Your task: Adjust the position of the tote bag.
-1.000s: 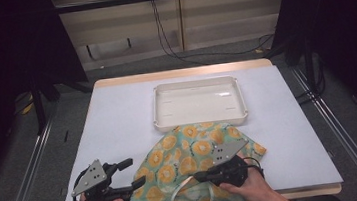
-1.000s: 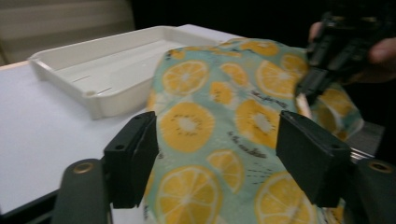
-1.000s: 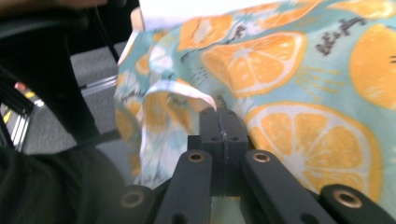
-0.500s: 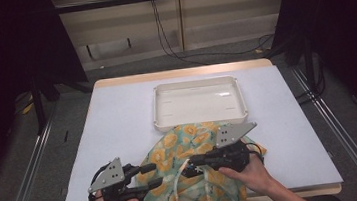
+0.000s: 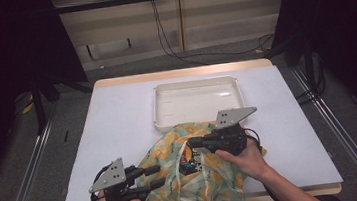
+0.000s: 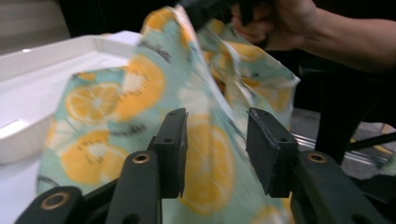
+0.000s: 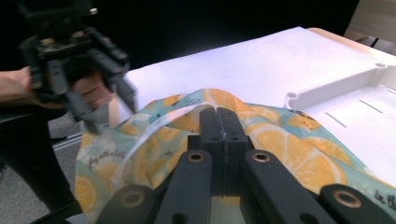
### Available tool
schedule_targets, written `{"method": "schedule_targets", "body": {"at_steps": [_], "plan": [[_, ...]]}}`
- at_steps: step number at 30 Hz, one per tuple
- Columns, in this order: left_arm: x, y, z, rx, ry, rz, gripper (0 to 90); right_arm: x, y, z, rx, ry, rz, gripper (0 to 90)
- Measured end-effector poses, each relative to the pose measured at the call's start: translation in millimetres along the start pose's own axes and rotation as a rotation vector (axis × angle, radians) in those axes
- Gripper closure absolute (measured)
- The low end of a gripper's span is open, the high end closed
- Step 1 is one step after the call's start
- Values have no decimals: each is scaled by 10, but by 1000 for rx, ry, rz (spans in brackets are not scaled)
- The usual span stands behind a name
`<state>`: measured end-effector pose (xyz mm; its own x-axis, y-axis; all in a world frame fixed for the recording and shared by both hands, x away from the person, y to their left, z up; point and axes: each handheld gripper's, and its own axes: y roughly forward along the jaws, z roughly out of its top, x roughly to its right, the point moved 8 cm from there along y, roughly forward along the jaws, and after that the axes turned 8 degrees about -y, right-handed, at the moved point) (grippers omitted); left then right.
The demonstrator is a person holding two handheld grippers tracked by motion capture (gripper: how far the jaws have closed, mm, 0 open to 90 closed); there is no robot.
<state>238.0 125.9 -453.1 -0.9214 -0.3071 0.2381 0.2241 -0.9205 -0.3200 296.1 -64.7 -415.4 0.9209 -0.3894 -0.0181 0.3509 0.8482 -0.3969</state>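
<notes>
White surface (image 5: 119, 132), dark room behind, and the lemon-print bag (image 5: 195, 179) slumps at the near edge, just in front of the tray (image 5: 197, 101). Right tongs (image 5: 193, 142) are clenched on the bag's rim, lifting it. Left tongs (image 5: 157, 176) have just been closing, cloth between them, not yet pinched. Risk: they snatch one loose layer and the fabric slips free.

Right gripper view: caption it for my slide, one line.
Right gripper, jaws shut on the lemon-print cloth, beside a white tray.
</notes>
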Motion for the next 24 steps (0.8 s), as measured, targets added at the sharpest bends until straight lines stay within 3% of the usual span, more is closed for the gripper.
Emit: {"method": "schedule_targets", "body": {"at_steps": [6,12,13,18,20,24], "plan": [[41,-84,-138,-20,-5,-5,527,45,22,-52,-4,10,-4,900],[32,31,-175,-38,-19,-13,431,53,51,-75,-13,9,-10,900],[7,38,-179,-49,-20,5,434,55,52,-74,-12,8,-13,900],[-27,86,-193,-77,-19,-11,719,59,57,-79,-10,9,-8,900],[-36,76,-154,-57,-32,-11,846,60,51,-79,-7,9,-5,900],[-45,27,-66,-28,-53,-13,896,64,39,-79,-5,8,-5,900]]}}
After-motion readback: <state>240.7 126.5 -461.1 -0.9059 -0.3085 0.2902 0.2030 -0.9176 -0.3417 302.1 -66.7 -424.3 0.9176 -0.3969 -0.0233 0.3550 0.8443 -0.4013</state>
